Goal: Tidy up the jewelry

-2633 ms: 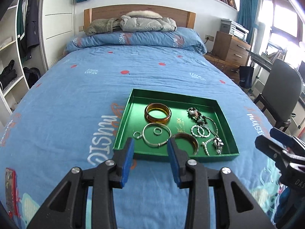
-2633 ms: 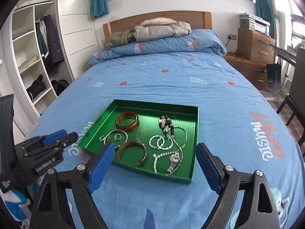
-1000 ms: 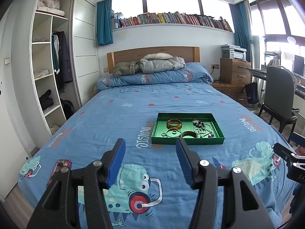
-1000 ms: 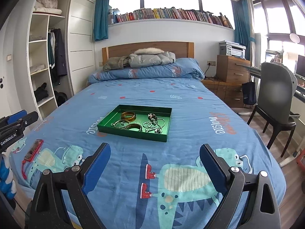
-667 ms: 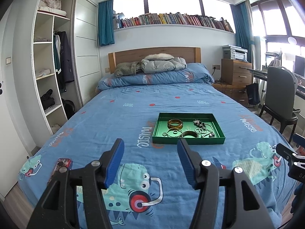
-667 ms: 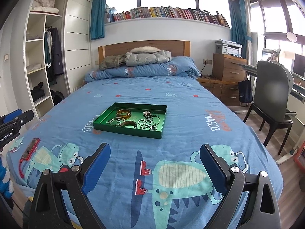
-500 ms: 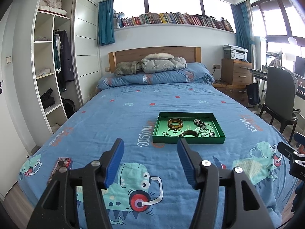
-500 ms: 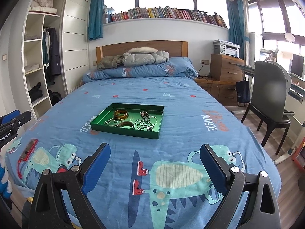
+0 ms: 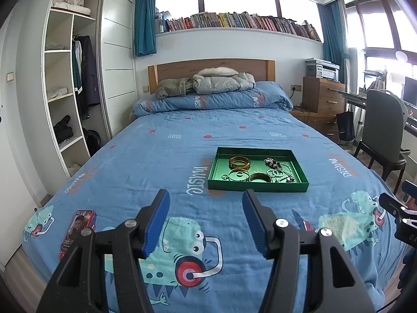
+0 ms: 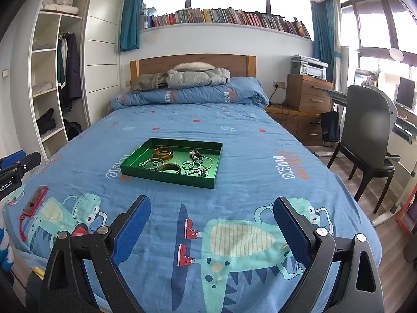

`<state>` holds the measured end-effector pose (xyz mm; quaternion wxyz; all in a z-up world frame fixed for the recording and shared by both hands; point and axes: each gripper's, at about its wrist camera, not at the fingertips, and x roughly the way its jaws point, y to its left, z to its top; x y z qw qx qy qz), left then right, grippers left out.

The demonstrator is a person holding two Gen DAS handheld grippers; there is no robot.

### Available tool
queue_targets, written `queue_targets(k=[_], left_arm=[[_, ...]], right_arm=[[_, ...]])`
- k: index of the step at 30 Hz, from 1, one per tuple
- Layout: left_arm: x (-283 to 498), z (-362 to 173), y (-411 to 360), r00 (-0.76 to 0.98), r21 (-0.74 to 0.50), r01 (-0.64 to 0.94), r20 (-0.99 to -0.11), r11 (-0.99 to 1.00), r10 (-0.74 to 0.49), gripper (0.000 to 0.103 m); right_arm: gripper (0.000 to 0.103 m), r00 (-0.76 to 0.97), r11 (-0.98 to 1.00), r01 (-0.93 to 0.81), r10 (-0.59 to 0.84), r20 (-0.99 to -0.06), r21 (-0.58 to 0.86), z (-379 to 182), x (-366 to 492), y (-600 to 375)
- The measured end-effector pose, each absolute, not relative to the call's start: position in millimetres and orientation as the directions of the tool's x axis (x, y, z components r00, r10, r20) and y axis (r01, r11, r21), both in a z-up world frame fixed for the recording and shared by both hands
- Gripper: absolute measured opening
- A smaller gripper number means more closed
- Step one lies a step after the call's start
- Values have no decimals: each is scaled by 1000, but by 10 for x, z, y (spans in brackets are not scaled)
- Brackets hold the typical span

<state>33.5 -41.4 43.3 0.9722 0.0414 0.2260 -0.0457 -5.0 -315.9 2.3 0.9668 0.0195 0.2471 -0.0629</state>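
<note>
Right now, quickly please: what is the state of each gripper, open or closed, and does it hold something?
Left gripper: open, holding nothing.
Right gripper: open wide, holding nothing.

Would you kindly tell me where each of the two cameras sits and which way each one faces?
Left wrist view: on the left tool, near the foot of the bed, facing the headboard; its open fingers frame the green tray, and the right tool's tip shows at the right edge.
Right wrist view: on the right tool, further right, facing the same way; its wider-open fingers show, with the left tool's tip at the left edge.
Shared: tray, jewelry, red phone, wardrobe, bookshelf, chair.
</note>
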Motion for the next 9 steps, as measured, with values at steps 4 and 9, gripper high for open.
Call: queue_targets(k=[4,9], left_arm=[[359,406,-416,891,63,112,-448,992,-73,56],[384,368,-432,889,66,121,-452,990,-78,56]], right_arm=[[94,869,991,137,-117,-480,6,12,-39,-3162],[94,870,989,148,-130,-476,0,3,-23,-3167]])
